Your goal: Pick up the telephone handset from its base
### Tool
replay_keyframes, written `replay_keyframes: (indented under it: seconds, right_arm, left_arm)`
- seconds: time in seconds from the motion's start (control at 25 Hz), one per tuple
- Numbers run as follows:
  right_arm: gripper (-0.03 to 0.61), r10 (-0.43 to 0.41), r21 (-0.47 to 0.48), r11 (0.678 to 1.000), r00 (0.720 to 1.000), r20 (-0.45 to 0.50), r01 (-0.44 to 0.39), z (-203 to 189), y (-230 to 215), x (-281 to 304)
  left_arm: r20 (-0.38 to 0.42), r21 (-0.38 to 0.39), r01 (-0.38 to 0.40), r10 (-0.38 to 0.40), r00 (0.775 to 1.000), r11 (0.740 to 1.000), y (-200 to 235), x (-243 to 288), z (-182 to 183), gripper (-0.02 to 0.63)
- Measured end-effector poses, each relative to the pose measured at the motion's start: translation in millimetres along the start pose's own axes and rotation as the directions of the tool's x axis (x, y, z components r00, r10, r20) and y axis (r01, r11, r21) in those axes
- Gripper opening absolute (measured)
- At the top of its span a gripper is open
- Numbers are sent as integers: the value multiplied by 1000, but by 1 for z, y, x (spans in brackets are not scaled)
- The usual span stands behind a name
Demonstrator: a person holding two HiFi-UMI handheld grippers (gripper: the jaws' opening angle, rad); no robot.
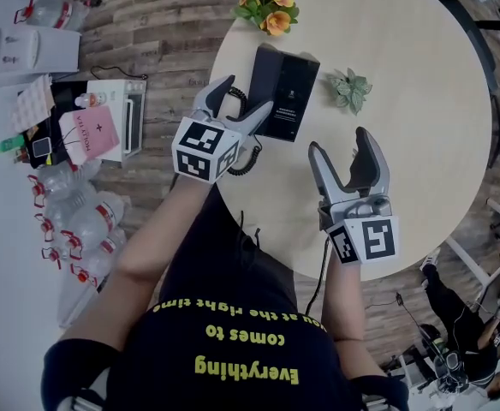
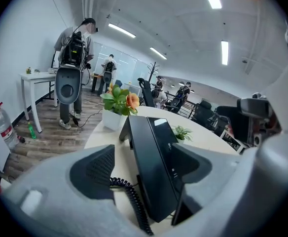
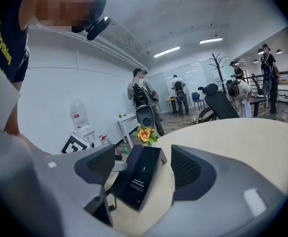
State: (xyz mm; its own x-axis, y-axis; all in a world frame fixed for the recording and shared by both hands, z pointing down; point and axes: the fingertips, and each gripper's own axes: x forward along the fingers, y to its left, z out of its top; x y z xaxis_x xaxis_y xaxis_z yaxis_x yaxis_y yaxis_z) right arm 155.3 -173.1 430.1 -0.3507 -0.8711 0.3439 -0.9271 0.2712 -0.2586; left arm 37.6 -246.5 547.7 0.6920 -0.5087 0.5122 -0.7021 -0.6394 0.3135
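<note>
A black telephone base (image 1: 291, 92) lies on the round table (image 1: 421, 144), its handset (image 1: 263, 68) resting along the base's left side. My left gripper (image 1: 246, 95) is open at the phone's near left end. In the left gripper view the handset (image 2: 151, 167) runs between the two jaws, and the pads (image 2: 92, 172) stand clear of it. A coiled cord (image 2: 129, 196) trails from its near end. My right gripper (image 1: 348, 165) hangs open over bare table to the right of the phone, nothing in it. The right gripper view looks at the phone (image 3: 139, 177).
A pot of orange flowers (image 1: 267, 8) stands just beyond the phone and a small green plant (image 1: 350, 88) to its right. Water bottles (image 1: 79, 221) and boxes lie on the floor left of the table. People and office chairs are in the background.
</note>
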Motion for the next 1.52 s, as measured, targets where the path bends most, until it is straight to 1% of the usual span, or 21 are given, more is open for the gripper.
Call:
replay_keyframes:
  seconds: [0.12,0.2,0.4,0.6,0.76,0.92,1.04,1.16,1.28,1.52]
  right_arm:
    - [353,-12,-1,1000,1000,0,12,-2,-5,-1]
    - [332,-17,-5,1000,1000,3,18,-3,-7,-2]
    - [262,-28,-3,1000,1000,1,28,-8,-11,-4]
    - [179,-48,12,999,999,8,48,-8,-16,-7]
    - [108,-68,28,997,998,4,68,-9,-20,-10]
    - [64,-80,35,996,997,-6,80,-12,-23,-10]
    - [31,-84,33,996,996,-3,84,-12,-24,-9]
    - [12,-83,31,996,997,-2,83,-11,-24,-8]
    - [12,-83,31,996,997,-3,83,-10,-23,-8]
    - [12,-86,36,996,996,-6,87,-10,-21,-9]
  left_arm:
    - [-20,-24,16,-16,1000,1000,1,10,-6,367]
    - [-31,-39,29,-31,999,999,0,14,-9,363]
    - [-37,-70,71,-74,997,995,-3,21,-12,297]
    - [-28,-106,96,-100,995,990,-2,24,-12,213]
    - [-23,-136,121,-125,992,983,-3,23,-11,189]
    - [-23,-157,127,-132,991,979,-2,23,-10,175]
    - [-16,-175,127,-132,991,976,-1,22,-9,152]
    - [-9,-183,124,-128,992,975,0,19,-8,135]
    - [-2,-208,129,-132,991,970,0,17,-7,120]
    - [-7,-253,136,-142,990,958,2,15,-6,112]
